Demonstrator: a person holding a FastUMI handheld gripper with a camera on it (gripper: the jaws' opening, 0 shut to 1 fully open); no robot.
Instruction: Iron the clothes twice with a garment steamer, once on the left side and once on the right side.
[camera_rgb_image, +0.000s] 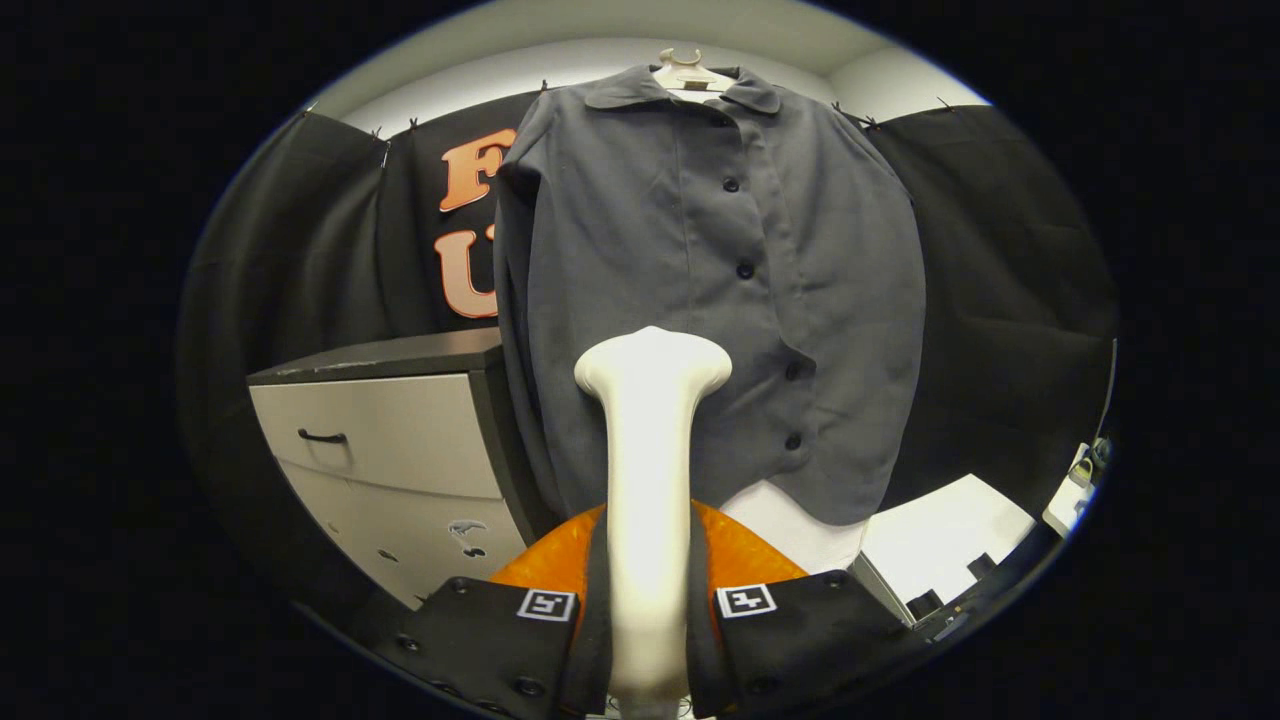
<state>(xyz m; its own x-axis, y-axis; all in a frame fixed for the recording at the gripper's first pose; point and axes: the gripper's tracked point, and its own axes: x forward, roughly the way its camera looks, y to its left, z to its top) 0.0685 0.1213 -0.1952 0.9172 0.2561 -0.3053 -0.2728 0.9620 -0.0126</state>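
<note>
A dark grey buttoned shirt (700, 270) hangs on a pale hanger (685, 72) in front of the booth's black wall. My gripper (648, 605) is shut on the cream handle of the garment steamer (650, 480), which stands up between the fingers. The steamer's flared head (653, 362) sits against the lower front of the shirt, just left of the button row. The shirt's hem hangs a little below the head on the right.
A grey drawer cabinet (390, 450) with a dark top stands left of the shirt. An orange rounded object (740, 555) lies just ahead of the fingers. White boxes (940, 535) sit low at the right.
</note>
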